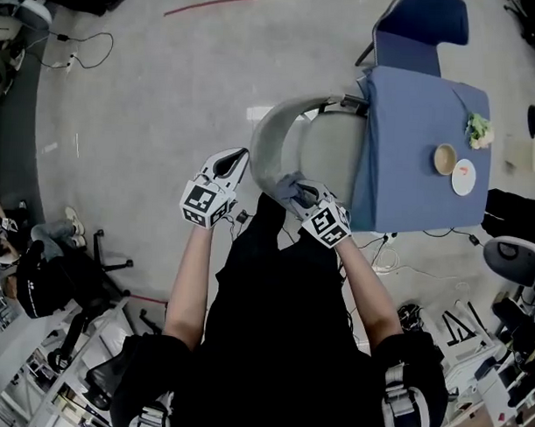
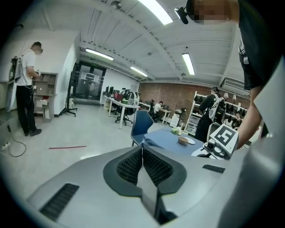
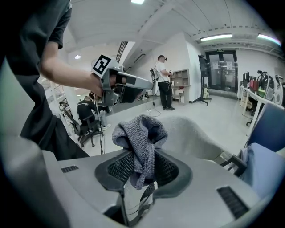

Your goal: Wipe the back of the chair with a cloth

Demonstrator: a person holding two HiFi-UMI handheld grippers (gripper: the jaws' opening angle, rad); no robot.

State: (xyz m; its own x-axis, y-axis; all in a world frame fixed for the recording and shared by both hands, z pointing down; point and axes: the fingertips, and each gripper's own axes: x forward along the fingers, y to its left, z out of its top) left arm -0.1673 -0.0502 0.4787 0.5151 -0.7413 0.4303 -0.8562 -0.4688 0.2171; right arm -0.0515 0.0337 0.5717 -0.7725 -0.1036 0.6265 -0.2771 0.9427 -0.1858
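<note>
The right hand-held gripper (image 3: pixel 141 165), clamped on the cloth (image 3: pixel 140 133), has the chair back (image 3: pixel 192 132) just ahead, nearer than the closed, empty left hand-held gripper (image 2: pixel 142 156).

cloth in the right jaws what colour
Grey cloth, best seen in the right gripper view.

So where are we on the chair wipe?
Done: the cloth is picked up, clamped in the right gripper. In hand: that gripper is at the near edge of the grey chair back; contact is unclear. Left: the wiping itself; no wiped area can be told. The left gripper is shut and empty.
</note>
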